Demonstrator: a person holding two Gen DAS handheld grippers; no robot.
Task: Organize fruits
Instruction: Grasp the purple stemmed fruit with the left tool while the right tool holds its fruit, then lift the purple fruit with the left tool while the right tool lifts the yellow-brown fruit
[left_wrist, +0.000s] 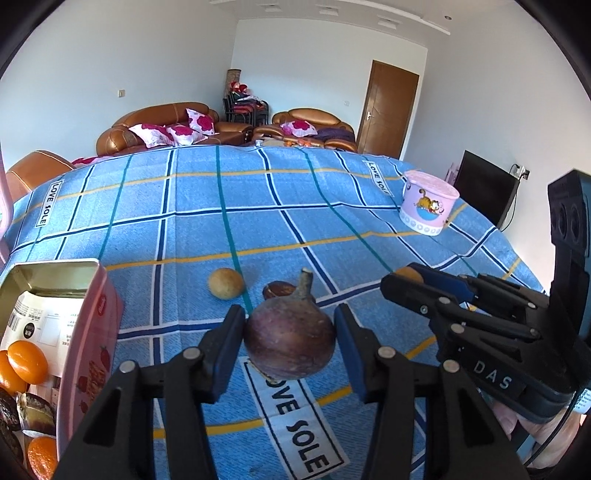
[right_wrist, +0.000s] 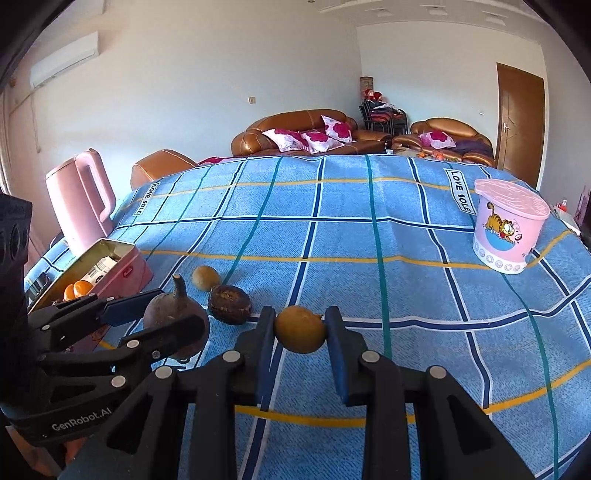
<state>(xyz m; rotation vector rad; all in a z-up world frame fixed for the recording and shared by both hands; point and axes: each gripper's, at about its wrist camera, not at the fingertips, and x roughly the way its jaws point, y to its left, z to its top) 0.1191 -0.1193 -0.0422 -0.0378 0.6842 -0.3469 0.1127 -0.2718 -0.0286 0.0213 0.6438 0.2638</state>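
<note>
A round purple fruit (left_wrist: 290, 343) with a thick stem sits between the blue pads of my left gripper (left_wrist: 290, 326), which is shut on it, low over the blue checked cloth (left_wrist: 192, 236). My right gripper (right_wrist: 300, 332) is shut on a small yellow-brown fruit (right_wrist: 300, 328). From the right wrist view, the left gripper (right_wrist: 162, 314) and its purple fruit (right_wrist: 173, 301) are at the left. A tan round fruit (left_wrist: 226, 283) and a dark brown fruit (left_wrist: 279, 290) lie loose on the cloth ahead. An open pink tin (left_wrist: 92, 325) at the left holds oranges (left_wrist: 27, 362).
A lidded pink bucket (right_wrist: 509, 229) with a cartoon cat stands at the far right of the table. A pink kettle (right_wrist: 79, 203) stands beyond the tin (right_wrist: 125, 273) at the left edge. Brown sofas (right_wrist: 303, 129) line the wall behind the table.
</note>
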